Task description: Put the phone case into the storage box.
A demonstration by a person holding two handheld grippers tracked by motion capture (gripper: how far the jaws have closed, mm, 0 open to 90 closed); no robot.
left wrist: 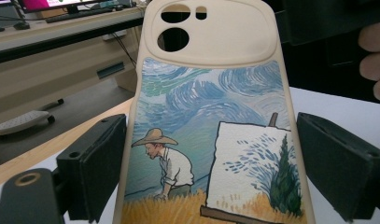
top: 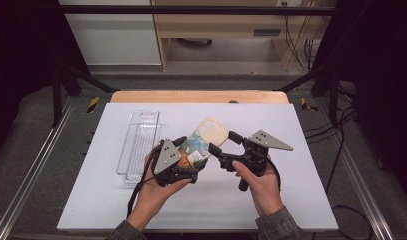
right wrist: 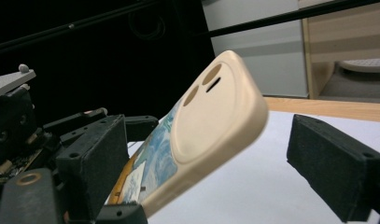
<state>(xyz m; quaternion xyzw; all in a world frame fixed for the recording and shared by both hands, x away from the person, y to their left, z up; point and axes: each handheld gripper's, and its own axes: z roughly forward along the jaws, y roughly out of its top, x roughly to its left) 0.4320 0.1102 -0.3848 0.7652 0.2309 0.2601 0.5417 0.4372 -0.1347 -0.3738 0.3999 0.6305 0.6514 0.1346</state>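
Held above the white table near its middle: a cream phone case printed with swirling blue sky, a figure in a straw hat and an easel on yellow grass. Gripped at its lower end by the left gripper, jaws closed against the case's two long edges, as seen in the left gripper view, where the phone case stood upright between both black pads with its camera cut-outs at the top. Tilted up and away from the person in the high view, painted side facing up, the plain cream camera end pointing toward the far side of the table. Brought in from the right: the right gripper, jaws standing wide, apart from the case on the one side at least. Shown in the right gripper view as the phone case slanting across between the pads, the right-hand pad well clear of it; contact with the left-hand pad hard to judge, since the case's edge passed close by it there. Lying on the table to the left of both hands: a clear plastic box, long and narrow, apart from the grippers. Beyond the white surface, a wooden table edge.
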